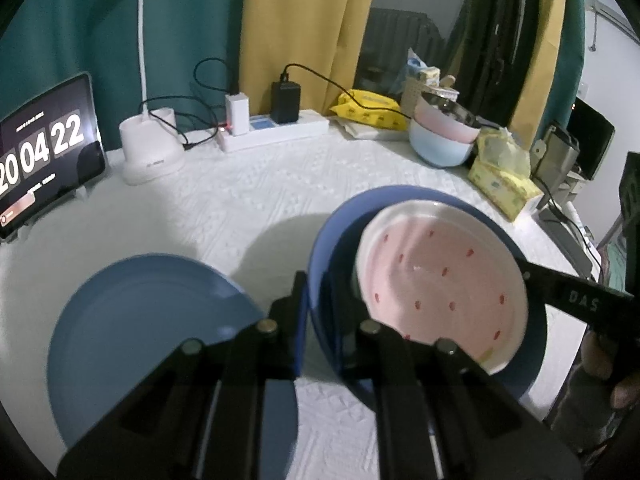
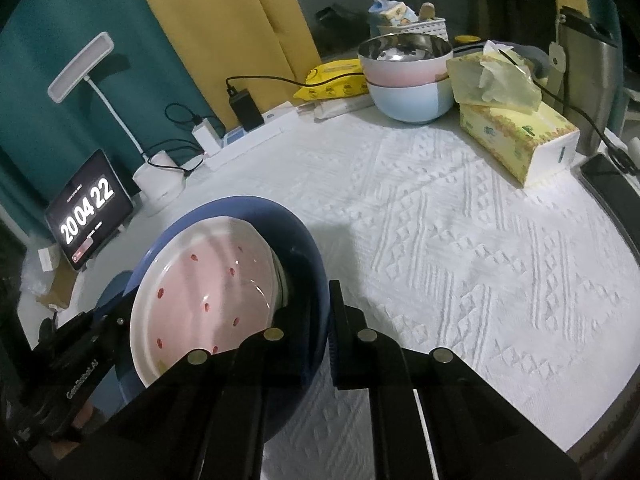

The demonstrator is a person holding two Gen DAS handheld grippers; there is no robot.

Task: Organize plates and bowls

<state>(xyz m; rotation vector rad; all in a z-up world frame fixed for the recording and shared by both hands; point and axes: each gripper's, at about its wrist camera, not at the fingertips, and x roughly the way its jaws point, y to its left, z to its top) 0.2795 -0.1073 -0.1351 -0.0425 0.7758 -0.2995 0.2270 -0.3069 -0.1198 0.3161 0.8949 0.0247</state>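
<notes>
In the left wrist view the left gripper (image 1: pixel 306 300) fills the bottom of the frame, and its body hides the near edge of the dark blue bowl (image 1: pixel 332 232) and part of the light blue plate (image 1: pixel 132 320) at lower left. Its fingers (image 1: pixel 298 320) are clenched on the bowl's left rim, one pad outside the wall and the other hidden inside. In the right wrist view the right gripper (image 2: pixel 326 320) is likewise clamped on the bowl's (image 2: pixel 304 248) right rim; the inner finger is lost in shadow behind the wall. At the right edge of the left view it (image 1: pixel 532 276) shows as a black bar reaching the rim, with a dim hand (image 1: pixel 600 360) behind it, hard to make out.

The bowl sits mid-frame, tilted, and a pink plate with red specks (image 1: pixel 436 268) leans steeply inside it. Whether the bowl still touches the desk (image 2: pixel 460 240) cannot be told.

Further back, a tissue box (image 2: pixel 520 140) stands at the right, stacked pink and pale blue bowls (image 2: pixel 408 76) at top centre, a power strip (image 1: pixel 276 130) and lamp base (image 1: pixel 150 148) at upper left, and a tablet clock (image 1: pixel 44 148) cut off at the left edge.
</notes>
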